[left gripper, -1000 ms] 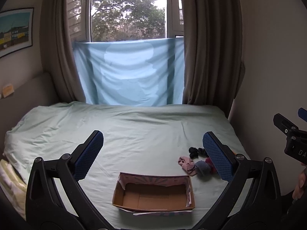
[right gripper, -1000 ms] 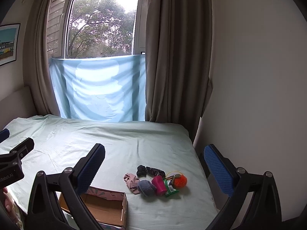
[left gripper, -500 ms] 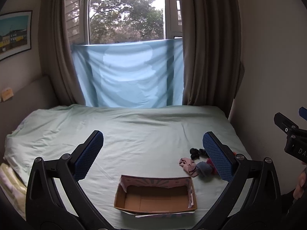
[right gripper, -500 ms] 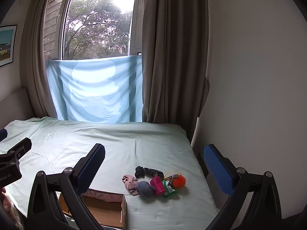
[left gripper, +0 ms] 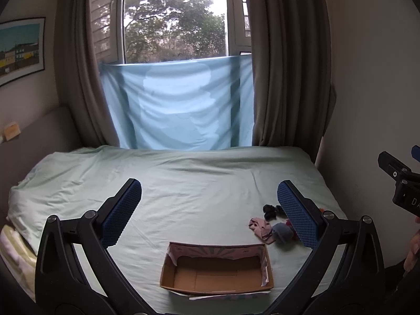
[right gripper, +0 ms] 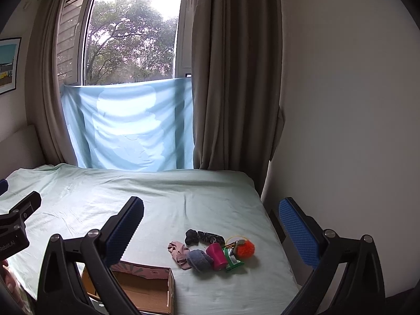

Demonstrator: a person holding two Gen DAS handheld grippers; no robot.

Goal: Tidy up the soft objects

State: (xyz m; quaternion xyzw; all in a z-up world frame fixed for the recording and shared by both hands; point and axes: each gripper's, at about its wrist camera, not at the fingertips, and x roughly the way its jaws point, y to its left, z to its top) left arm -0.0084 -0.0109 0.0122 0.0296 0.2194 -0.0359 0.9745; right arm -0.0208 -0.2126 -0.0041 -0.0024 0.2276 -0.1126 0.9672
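Observation:
An open cardboard box (left gripper: 218,275) (right gripper: 141,288) lies empty on the pale green bed (left gripper: 197,183). To its right is a small pile: a pink sock (right gripper: 178,252), a grey-blue sock (right gripper: 199,260), a black scrunchie (right gripper: 204,236), a magenta cup (right gripper: 216,256), a green packet (right gripper: 232,258) and an orange pom-pom (right gripper: 245,248). My left gripper (left gripper: 210,215) hovers open above and short of the box. My right gripper (right gripper: 211,225) is open too, held above the pile. The left view shows only the pink sock (left gripper: 260,227), grey-blue sock (left gripper: 282,233) and scrunchie (left gripper: 270,210).
A blue cloth (left gripper: 178,105) hangs over the window between brown curtains (left gripper: 286,65). A white wall (right gripper: 341,105) runs along the bed's right edge, close to the pile. A padded headboard (left gripper: 39,131) stands on the left. A hand (left gripper: 413,249) holds the right gripper.
Both cameras have tilted up slightly, so the box and the pile sit lower in view. Nothing on the bed has moved; both grippers stay open.

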